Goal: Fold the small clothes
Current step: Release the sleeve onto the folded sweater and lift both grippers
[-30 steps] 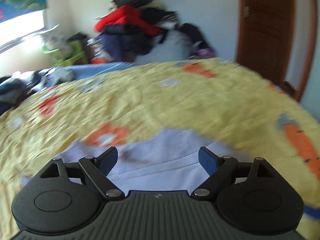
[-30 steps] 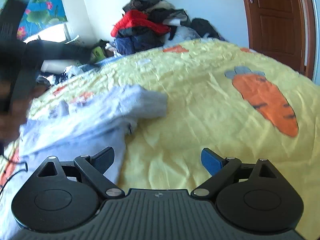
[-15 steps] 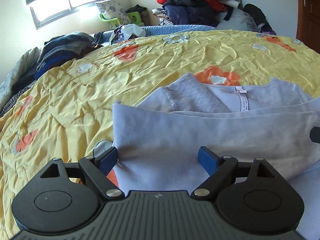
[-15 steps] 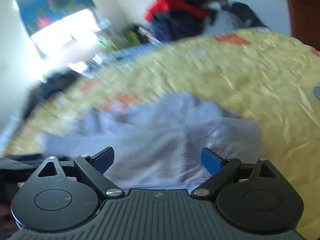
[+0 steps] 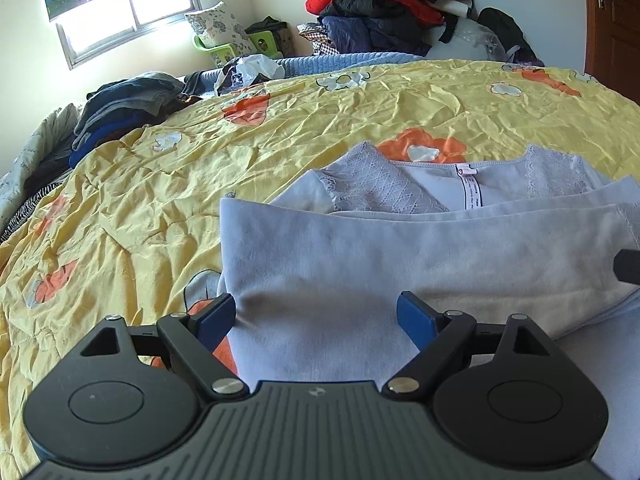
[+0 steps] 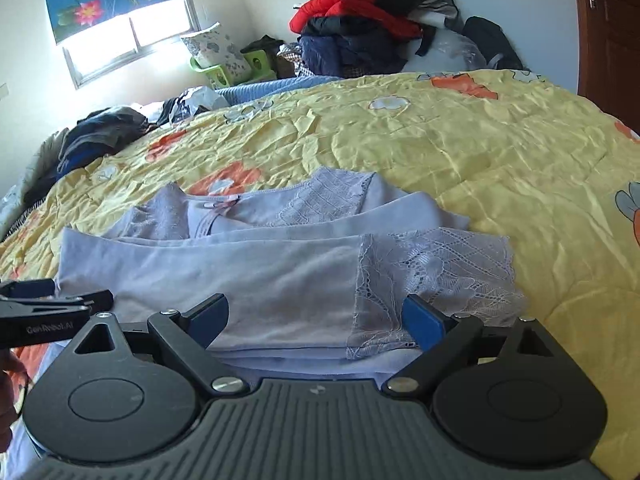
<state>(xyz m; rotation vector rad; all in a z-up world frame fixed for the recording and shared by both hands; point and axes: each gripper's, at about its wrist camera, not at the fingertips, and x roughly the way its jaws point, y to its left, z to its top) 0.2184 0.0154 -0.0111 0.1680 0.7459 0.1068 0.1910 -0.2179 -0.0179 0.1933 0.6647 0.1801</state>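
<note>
A pale lilac top with lace sleeves (image 5: 400, 248) lies on the yellow bedspread (image 5: 160, 184), its lower part folded up over the body; the neckline and label show beyond the fold. My left gripper (image 5: 316, 316) is open, low over the garment's left near edge. My right gripper (image 6: 316, 316) is open, over the right near edge beside the lace sleeve (image 6: 436, 268). The garment also shows in the right wrist view (image 6: 248, 264). The left gripper's fingers (image 6: 52, 296) show at that view's left edge.
A heap of dark and red clothes (image 5: 384, 8) sits past the bed's far edge. A stack of dark folded clothes (image 5: 116, 112) lies at the far left of the bed. A window (image 5: 120, 12) is on the left wall, a wooden door (image 5: 616, 20) at the right.
Both grippers have swung left and settled low at the garment's near edge. The garment's lower part now lies folded over its body. Both grippers stay open.
</note>
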